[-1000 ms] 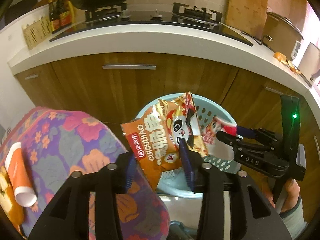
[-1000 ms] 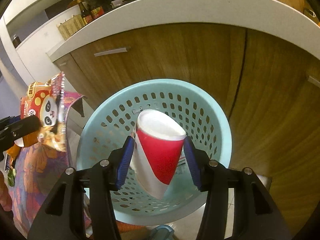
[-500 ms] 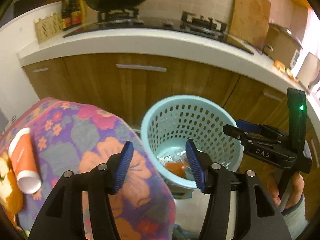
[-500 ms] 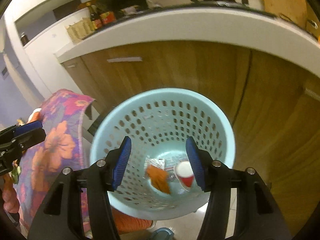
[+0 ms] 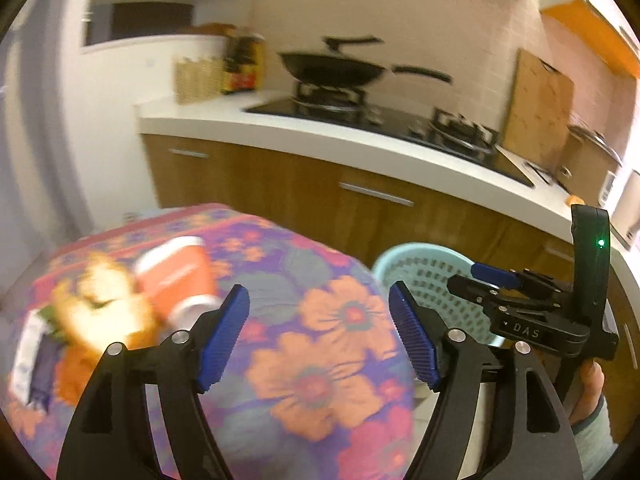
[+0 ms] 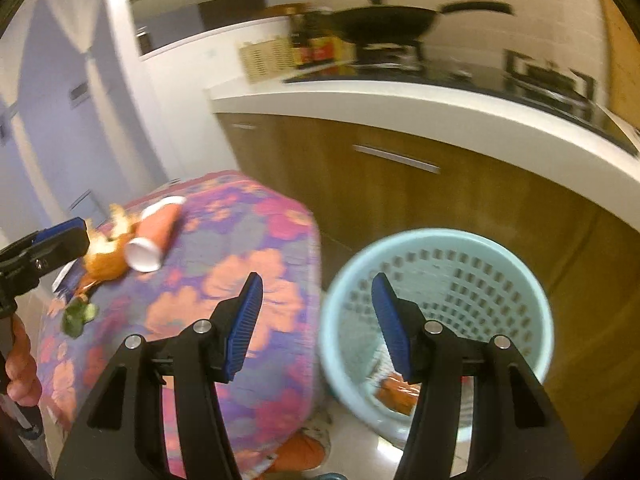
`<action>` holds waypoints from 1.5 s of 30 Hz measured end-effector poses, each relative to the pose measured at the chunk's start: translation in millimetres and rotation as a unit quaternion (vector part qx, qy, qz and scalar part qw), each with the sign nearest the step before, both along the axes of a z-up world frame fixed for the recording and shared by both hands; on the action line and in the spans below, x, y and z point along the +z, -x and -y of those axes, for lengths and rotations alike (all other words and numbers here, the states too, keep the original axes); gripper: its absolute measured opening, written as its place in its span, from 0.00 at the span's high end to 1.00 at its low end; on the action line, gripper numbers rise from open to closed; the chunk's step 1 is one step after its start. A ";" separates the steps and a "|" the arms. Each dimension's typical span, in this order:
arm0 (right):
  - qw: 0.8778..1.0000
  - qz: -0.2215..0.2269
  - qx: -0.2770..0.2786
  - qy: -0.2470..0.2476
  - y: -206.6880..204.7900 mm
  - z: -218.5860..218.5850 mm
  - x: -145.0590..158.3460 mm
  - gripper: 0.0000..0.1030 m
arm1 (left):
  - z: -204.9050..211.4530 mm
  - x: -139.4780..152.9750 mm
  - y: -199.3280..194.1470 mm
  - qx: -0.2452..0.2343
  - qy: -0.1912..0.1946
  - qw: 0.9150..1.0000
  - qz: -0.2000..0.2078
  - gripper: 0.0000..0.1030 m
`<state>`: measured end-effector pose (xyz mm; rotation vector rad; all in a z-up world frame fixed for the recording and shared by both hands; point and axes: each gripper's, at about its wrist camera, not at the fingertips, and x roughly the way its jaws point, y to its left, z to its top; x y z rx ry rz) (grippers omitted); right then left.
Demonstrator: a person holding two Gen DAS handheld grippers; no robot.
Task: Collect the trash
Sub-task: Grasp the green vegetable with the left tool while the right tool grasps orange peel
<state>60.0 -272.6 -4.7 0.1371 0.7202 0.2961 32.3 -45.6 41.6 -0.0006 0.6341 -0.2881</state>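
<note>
Both grippers have left the basket (image 6: pixel 440 280); left gripper (image 5: pixel 318 336) is opening, right gripper (image 6: pixel 316 320) released, both empty. Light paper cup (image 5: pixel 178 276) near the flowered table's (image 5: pixel 320 360) far edge squashes easily; hold its middle.

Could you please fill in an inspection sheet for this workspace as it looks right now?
Surface: floral tablecloth over a table beside the cabinets.
Job's things: orange paper cup on its side, fruit peel, green scrap and a blurred white wrapper on the cloth; light blue perforated basket on the floor, trash in its bottom.
Clutter: nothing seen.
Grippers: left gripper empty, jaws opening; right gripper open, empty.
Cables: nothing seen.
Surroundings: wok on the stove, wooden cabinets.
</note>
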 end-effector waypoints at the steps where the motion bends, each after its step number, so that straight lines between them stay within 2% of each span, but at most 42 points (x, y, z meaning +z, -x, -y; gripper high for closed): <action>1: 1.000 0.003 0.012 0.002 0.2 -10.8 2.7 0.48 | -10.5 2.2 4.3 0.010 0.001 1.000 0.004 0.30; 9: 0.995 0.027 0.095 0.007 2.1 -90.3 20.6 0.48 | -113.0 8.6 50.9 0.116 0.009 0.993 0.023 0.29; 15: 0.988 0.040 0.151 0.004 0.9 -142.4 25.6 0.48 | -178.4 -9.7 74.2 0.168 0.031 0.985 0.000 0.28; 19: 0.981 0.040 0.188 -0.009 -0.8 -174.5 25.5 0.49 | -202.3 -31.4 76.4 0.175 0.051 0.983 -0.029 0.28; 24: 0.975 0.041 0.220 -0.014 -0.4 -206.1 22.8 0.49 | -205.5 -62.9 67.1 0.154 0.061 0.984 -0.067 0.28; 33: 0.968 0.034 0.247 -0.004 -8.5 -242.0 11.2 0.49 | -208.3 -99.2 46.9 0.138 0.092 0.980 -0.110 0.37; 38: 0.963 0.033 0.266 -0.002 -17.4 -266.0 20.1 0.49 | -207.0 -110.5 40.6 0.139 0.094 0.978 -0.121 0.50; 41: 0.959 0.032 0.280 0.008 -21.0 -290.6 21.5 0.49 | -206.3 -110.2 41.2 0.134 0.096 0.979 -0.120 0.66; 43: 0.957 0.028 0.288 0.013 -23.0 -305.1 18.8 0.49 | -205.4 -111.5 41.7 0.140 0.089 0.979 -0.121 0.83; 45: 0.956 0.021 0.293 0.022 -26.3 -322.6 13.7 0.49 | -206.1 -111.3 44.2 0.142 0.092 0.979 -0.115 0.93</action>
